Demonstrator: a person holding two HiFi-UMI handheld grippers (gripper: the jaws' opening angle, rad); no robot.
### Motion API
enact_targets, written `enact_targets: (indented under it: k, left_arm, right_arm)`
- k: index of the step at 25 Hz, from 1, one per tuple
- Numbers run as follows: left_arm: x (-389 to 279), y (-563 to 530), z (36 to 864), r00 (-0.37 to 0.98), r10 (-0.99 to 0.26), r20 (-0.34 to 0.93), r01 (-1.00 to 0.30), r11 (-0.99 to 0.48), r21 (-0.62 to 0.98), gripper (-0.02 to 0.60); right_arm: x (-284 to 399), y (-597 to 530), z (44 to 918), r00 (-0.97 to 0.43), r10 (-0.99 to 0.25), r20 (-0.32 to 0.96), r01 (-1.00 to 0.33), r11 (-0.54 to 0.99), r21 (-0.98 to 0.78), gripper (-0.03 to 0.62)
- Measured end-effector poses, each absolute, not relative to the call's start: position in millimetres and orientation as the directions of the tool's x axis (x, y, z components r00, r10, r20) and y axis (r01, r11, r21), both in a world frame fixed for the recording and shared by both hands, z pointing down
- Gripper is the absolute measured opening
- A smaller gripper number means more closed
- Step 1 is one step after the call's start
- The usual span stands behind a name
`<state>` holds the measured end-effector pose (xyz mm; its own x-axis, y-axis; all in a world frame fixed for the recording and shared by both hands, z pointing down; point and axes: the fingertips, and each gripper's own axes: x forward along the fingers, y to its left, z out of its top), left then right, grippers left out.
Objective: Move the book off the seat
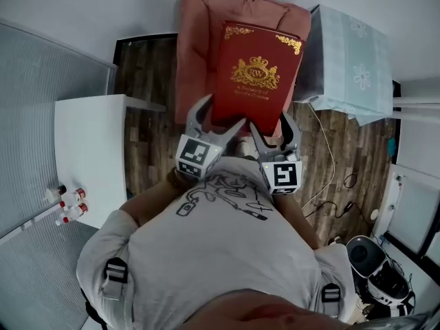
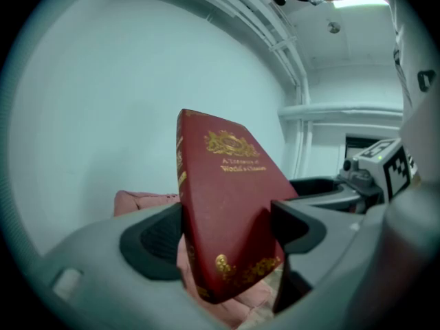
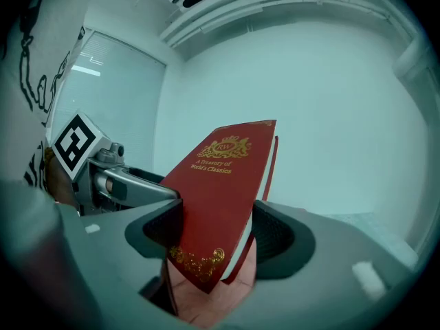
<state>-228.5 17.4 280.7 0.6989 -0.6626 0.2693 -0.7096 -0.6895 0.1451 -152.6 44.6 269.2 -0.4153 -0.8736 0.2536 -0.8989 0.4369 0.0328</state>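
Note:
A red hardcover book (image 1: 258,74) with gold ornament hangs tilted over the pink seat cushion (image 1: 196,53). Both grippers hold it by its near edge. My left gripper (image 1: 218,119) is shut on the near left corner, and my right gripper (image 1: 270,126) is shut on the near right corner. In the left gripper view the book (image 2: 227,205) stands wedged between the dark pads (image 2: 158,243), with the cushion (image 2: 141,201) behind it. In the right gripper view the book (image 3: 220,184) fills the gap between the jaws of the right gripper (image 3: 216,232).
A white table (image 1: 89,157) with small bottles (image 1: 72,205) stands at the left. A table under a pale blue cloth (image 1: 350,60) stands right of the seat. Cables (image 1: 337,184) lie on the wooden floor, and a round appliance (image 1: 375,267) sits at bottom right.

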Motion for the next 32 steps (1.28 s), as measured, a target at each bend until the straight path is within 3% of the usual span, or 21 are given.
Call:
enact_targets:
  k: [4,11,16,21,24,32]
  left_arm:
    - [-204,26,283,0.766,-0.590,0.257,-0.636,-0.754,0.163,0.396]
    - [-99,72,265,0.890,-0.377,0.258,-0.424,-0.891,0.163,0.396]
    - [-67,76,279,0.944,-0.217,0.250,-0.267,-0.945,0.189,0.396]
    - [19,137,273,0.961,-0.073,0.268,-0.125,-0.975,0.183,0.396]
    - [69,180,269,0.961,-0.012,0.275,-0.067,-0.980,0.190,0.396]
    - [118,218,288,0.955,0.090,0.283,0.034,-0.980,0.196,0.396]
  right_arm:
    - [-132,60,270,-0.324,-0.912,0.252,-0.938,0.345,0.040,0.321]
    - [-37,122,254,-0.075,-0.967,0.242,-0.995,0.087,0.038,0.321]
    - [-15,135,267,0.089,-0.963,0.254,-0.996,-0.082,0.037,0.321]
    - [63,205,265,0.240,-0.927,0.287,-0.970,-0.241,0.032,0.321]
    - [108,249,259,0.296,-0.916,0.270,-0.953,-0.303,0.017,0.321]
    - [147,290,275,0.372,-0.894,0.250,-0.924,-0.382,0.010,0.321]
